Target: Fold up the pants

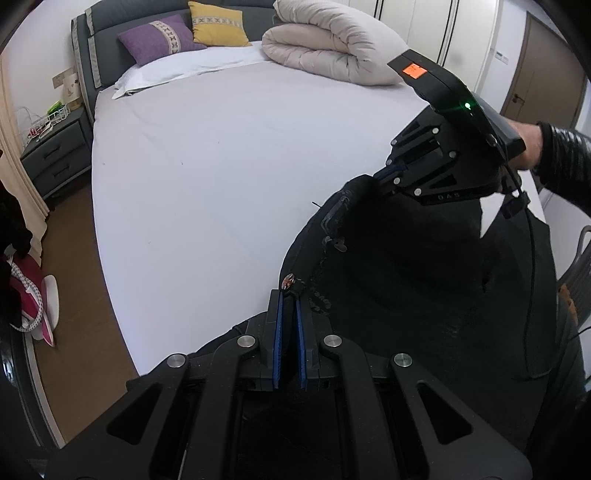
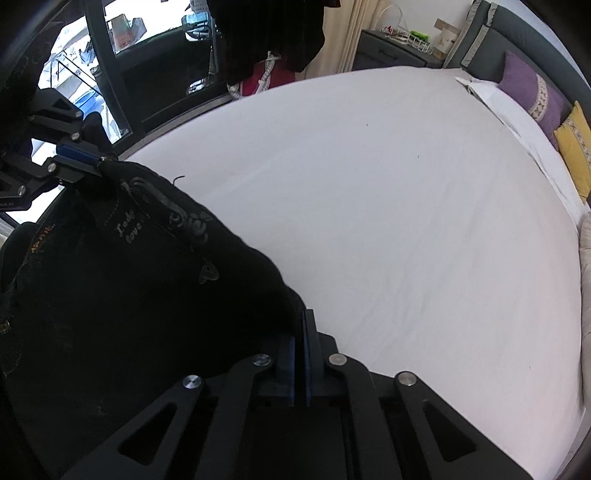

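Black pants [image 1: 406,266] hang by the waistband between my two grippers, above the near edge of a white bed [image 1: 229,166]. My left gripper [image 1: 290,295] is shut on one end of the waistband, by a metal button. My right gripper [image 1: 384,177] is shut on the other end, further right and higher. In the right wrist view the pants [image 2: 129,295] fill the lower left, with pale lettering on the inner waistband. There my right gripper [image 2: 301,321] is shut on the cloth, and my left gripper [image 2: 98,162] grips the far end.
The bed sheet [image 2: 388,206] is flat and bare. A rolled beige duvet [image 1: 328,44], purple pillow [image 1: 159,38] and yellow pillow [image 1: 218,24] lie at the head. A grey nightstand [image 1: 55,155] stands left of the bed. A glass door [image 2: 110,74] is beyond the bed.
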`<state>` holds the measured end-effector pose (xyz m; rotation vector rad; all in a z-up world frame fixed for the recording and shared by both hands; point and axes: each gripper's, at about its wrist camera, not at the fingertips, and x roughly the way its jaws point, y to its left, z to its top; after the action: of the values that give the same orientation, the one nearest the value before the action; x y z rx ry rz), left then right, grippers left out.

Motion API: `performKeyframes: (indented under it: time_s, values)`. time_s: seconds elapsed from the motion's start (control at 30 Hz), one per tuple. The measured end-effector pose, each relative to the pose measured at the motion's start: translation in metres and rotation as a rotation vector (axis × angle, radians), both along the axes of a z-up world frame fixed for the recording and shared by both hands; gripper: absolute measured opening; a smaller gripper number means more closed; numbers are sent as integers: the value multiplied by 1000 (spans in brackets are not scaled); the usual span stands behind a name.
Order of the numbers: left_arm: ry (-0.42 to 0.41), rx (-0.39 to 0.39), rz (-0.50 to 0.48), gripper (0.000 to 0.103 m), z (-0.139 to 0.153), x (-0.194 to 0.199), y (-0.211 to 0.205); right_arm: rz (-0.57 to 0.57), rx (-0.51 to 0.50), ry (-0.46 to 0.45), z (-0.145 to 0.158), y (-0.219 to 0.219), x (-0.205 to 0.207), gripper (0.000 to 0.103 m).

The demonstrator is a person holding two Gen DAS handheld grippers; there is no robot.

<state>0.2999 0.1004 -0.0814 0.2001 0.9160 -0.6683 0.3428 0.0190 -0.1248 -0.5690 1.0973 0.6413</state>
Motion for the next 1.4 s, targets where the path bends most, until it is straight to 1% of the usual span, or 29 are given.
performKeyframes:
  time_s: [0.07, 0.2, 0.33, 0.4, 0.47, 0.53, 0.6, 0.73, 0.8, 0.9, 1.0, 1.07, 1.13, 1.3, 1.33, 1.4]
  values:
    - [-9, -8, -7, 5, 7, -3, 0, 3, 21, -22, 10, 5, -13, 4]
    - [-6, -16, -27, 5, 13, -27, 3, 29, 59, -46, 23, 14, -52, 4]
    - [14, -4, -79, 5, 10, -69, -7, 89, 42, -53, 22, 33, -105, 4]
    - [21, 15, -101, 5, 6, -89, -11, 128, -11, -81, 15, 41, -136, 4]
    - [31, 38, -115, 5, 1, -108, -14, 152, -65, -104, 10, 37, -155, 4]
    - [44, 56, -129, 5, -3, -125, -13, 153, -69, -104, 9, 33, -175, 4]
    - [58, 57, -157, 5, -6, -142, -11, 168, -90, -127, 13, 28, -200, 4]
    - [74, 94, -238, 5, -8, -178, -13, 271, -233, -186, 7, 20, -253, 4]
    - [84, 119, -274, 5, -10, -198, -17, 340, -303, -202, 0, 26, -288, 4]
    - [96, 153, -339, 5, -11, -227, -25, 403, -378, -215, -8, 31, -327, 4]
    - [112, 173, -401, 4, -14, -253, -28, 413, -386, -201, -10, 31, -355, 4]
    - [122, 185, -433, 4, -17, -268, -30, 415, -402, -205, -10, 29, -367, 4]
    - [129, 187, -444, 4, -18, -266, -28, 416, -414, -206, -10, 33, -370, 4]
    - [141, 184, -467, 4, -17, -272, -25, 448, -490, -228, -14, 42, -393, 4]
    - [142, 186, -471, 4, -17, -267, -22, 448, -495, -231, -14, 42, -399, 4]
    - [138, 198, -475, 4, -19, -271, -14, 442, -501, -234, -13, 46, -400, 4]
